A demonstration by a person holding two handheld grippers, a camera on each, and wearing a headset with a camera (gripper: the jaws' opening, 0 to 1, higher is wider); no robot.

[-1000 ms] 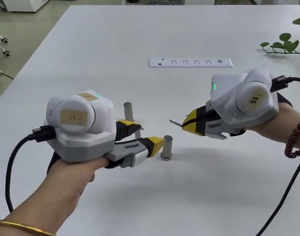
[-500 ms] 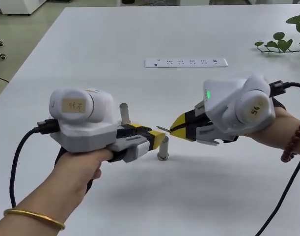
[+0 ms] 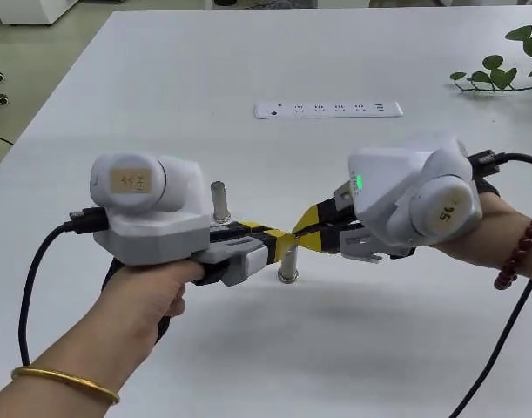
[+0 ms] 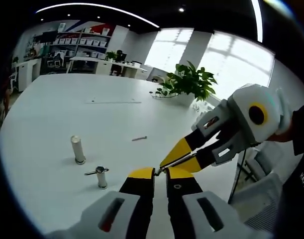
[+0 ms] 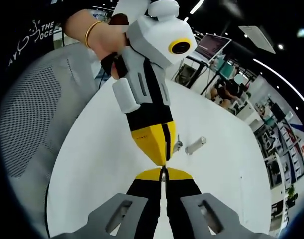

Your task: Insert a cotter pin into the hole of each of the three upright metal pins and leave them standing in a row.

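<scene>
Table (image 3: 161, 70): two metal pins (image 4: 77, 149) stand near, one already cottered. Left gripper (image 4: 160, 173) and right gripper (image 5: 163, 175) meet tip to tip above it. Right jaws clamp the cotter pin (image 4: 172, 163). Left jaws closed to a slit at its free end, likely a regrip to re-aim. Left's hold unclear.

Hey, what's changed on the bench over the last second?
The right gripper, shut on a cotter pin, moved left until the pin's tip met the closed fingers of the left gripper, above the near metal pin. It is unclear whether the left one grips it. Unchanged: the left gripper's place, the far metal pin, the power strip.
</scene>
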